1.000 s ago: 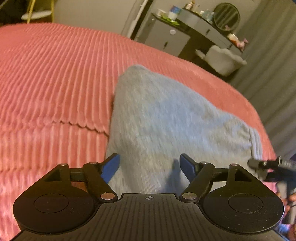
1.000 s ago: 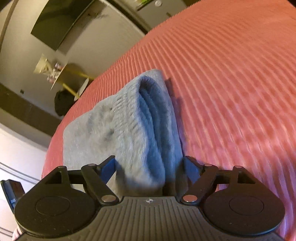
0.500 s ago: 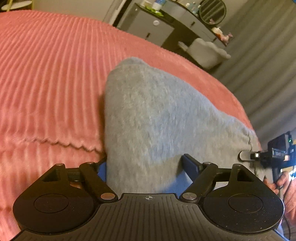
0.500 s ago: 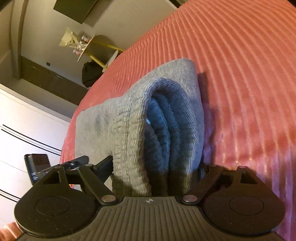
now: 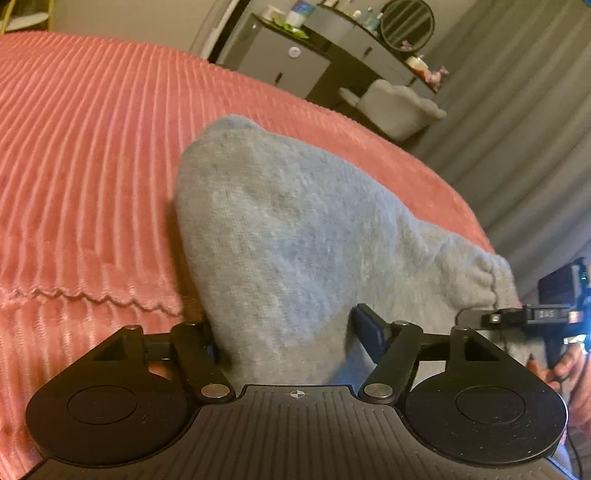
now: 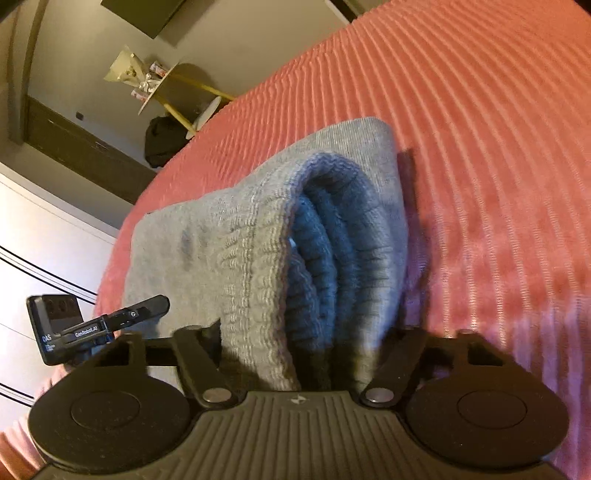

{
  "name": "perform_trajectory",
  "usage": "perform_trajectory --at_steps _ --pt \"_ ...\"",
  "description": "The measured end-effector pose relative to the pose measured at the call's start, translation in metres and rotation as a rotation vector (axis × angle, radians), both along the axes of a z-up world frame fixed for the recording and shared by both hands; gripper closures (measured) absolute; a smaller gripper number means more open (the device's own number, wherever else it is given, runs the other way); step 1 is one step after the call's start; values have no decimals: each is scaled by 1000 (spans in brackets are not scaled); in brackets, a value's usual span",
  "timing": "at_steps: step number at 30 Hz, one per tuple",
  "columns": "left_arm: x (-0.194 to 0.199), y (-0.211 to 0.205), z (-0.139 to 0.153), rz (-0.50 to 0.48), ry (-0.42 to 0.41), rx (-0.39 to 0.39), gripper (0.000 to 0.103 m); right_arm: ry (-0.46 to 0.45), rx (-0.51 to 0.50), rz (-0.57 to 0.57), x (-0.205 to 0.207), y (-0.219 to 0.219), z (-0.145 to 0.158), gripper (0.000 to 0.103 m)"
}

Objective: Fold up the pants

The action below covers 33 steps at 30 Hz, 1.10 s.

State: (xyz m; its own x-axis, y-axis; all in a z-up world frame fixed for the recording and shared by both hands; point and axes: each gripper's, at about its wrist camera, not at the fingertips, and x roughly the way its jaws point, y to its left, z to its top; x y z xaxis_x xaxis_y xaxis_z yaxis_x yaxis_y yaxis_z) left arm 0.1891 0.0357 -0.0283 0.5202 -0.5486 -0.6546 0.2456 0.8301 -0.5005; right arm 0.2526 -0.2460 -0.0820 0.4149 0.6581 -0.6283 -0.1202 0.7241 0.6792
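Note:
The grey pants (image 5: 295,221) lie folded into a thick stack on the ribbed pink bedspread (image 5: 92,147). My left gripper (image 5: 284,325) straddles the near edge of the stack. Its jaws are closing, with cloth filling the gap and touching both fingers. In the right wrist view the ribbed waistband end of the pants (image 6: 229,240) shows its layers. My right gripper (image 6: 314,332) is closing around that end, and the cloth hides both fingertips. One of the right gripper's fingers (image 5: 476,317) shows at the stack's far right corner.
The bedspread (image 6: 498,147) stretches far beyond the stack. Past the bed stand a dresser with a round mirror (image 5: 406,22), a white chair (image 5: 399,107) and grey curtains (image 5: 517,110). A side table (image 6: 173,88), a black bag (image 6: 162,140) and a white wardrobe (image 6: 37,240) stand opposite.
Both grippers have pushed further onto the folded pants and their jaws have narrowed. The cloth now fills each gap and covers fingertips that showed blue a second ago.

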Motion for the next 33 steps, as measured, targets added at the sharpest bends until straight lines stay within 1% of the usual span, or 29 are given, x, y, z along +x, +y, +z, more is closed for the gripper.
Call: perform_trajectory --at_steps 2,3,4,5,6,8,10,11,14,18,21,23,25,27,28,29,30,31,32,33 --pt "2 -3 0 16 7 -8 31 -4 19 -7 -4 0 0 37" --pt "2 -2 0 25 10 -15 33 -2 18 -15 -4 0 -1 35" --pt "3 -3 0 34 9 -16 38 3 23 -19 -3 0 -3 31" --pt "3 -3 1 39 5 -17 44 8 30 -22 -3 -1 -5 30" --pt "0 -1 2 40 -7 -17 47 12 25 -28 -1 2 -5 30" --pt "-4 0 5 41 -19 -26 58 14 -19 -59 -2 10 1 35" --pt "-10 5 11 47 -41 -45 64 -16 -67 -69 -4 21 10 46" --pt "-11 5 14 45 -51 -47 65 -31 -73 -71 -7 24 15 48" --pt "-10 1 25 29 -80 -49 66 -58 -74 -79 -13 30 29 52" --pt "-2 -2 39 20 -104 -77 67 -102 -26 -77 -12 34 50 54" --pt "11 -3 53 38 -138 -70 68 -143 -10 -70 -1 37 65 54" --pt "22 -3 61 56 -155 -71 68 -176 -24 -80 9 39 73 54" --pt "30 -4 67 65 -174 -55 68 -200 -25 -102 22 40 79 54" --pt "39 -4 68 86 -173 -40 68 -212 -26 -126 34 39 81 54" --pt "42 -3 67 103 -175 -29 67 -212 -26 -135 41 37 81 54" --pt "45 -2 64 134 -169 -11 62 -217 -35 -145 46 37 81 53" --pt "48 1 60 188 -142 24 59 -226 -46 -152 51 37 80 49" --pt "50 3 55 243 -104 66 61 -225 -75 -161 55 37 78 44" --pt "49 6 53 271 -86 89 61 -213 -120 -176 57 37 76 42" --pt "43 10 50 288 -82 113 61 -185 -175 -207 59 37 72 35"
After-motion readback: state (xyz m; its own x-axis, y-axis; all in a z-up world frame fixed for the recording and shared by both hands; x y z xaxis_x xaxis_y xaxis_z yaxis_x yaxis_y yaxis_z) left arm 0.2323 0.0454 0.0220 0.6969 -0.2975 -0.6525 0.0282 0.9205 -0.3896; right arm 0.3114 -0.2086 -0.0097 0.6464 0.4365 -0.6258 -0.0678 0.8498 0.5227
